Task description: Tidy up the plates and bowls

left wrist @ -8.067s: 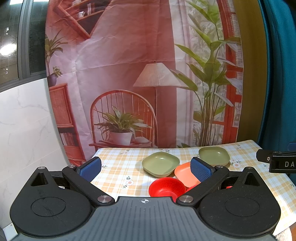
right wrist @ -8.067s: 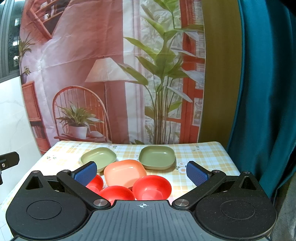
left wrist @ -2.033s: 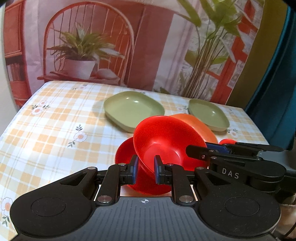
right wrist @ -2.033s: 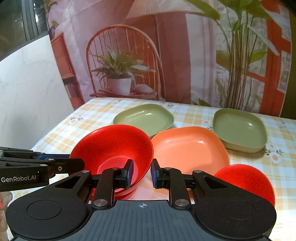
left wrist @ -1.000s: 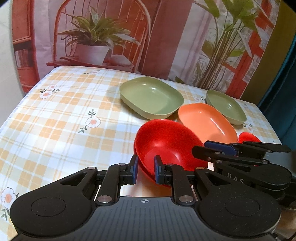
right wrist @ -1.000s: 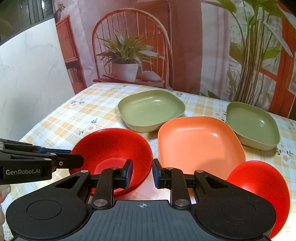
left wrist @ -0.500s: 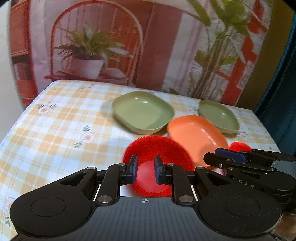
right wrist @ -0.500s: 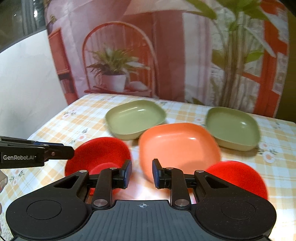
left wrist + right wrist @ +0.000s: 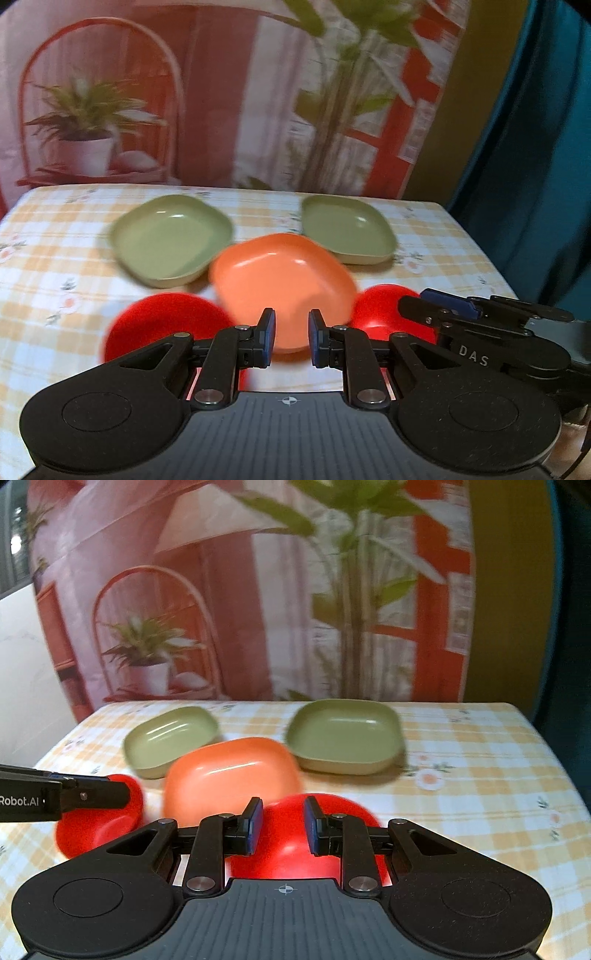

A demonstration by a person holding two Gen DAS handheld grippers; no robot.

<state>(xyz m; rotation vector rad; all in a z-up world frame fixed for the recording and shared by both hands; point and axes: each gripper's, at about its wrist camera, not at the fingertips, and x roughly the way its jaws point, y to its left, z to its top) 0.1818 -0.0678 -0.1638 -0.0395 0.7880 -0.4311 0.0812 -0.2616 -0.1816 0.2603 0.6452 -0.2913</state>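
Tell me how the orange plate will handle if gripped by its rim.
The orange plate looks like glossy, rigid plastic, so probably light and stiff, yet slippery between pads. Its shallow, rounded rim offers little bite; it may tilt or slide against the neighbouring green plate.

backdrop (image 9: 221, 110): printed chair, plants, lamp; curtain (image 9: 535, 166): teal; tablecloth (image 9: 480, 775): yellow check

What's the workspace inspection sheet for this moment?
Surface: table under a checked floral cloth.
Job's things: two green plates, orange plate, left red bowl, right red bowl; all apart on the cloth, none stacked.
Clutter: nothing seen.
Grippers: left gripper and right gripper both slightly open, fingers gripping nothing.
Cables: nothing seen.
Surroundings: printed backdrop behind, teal curtain at right.
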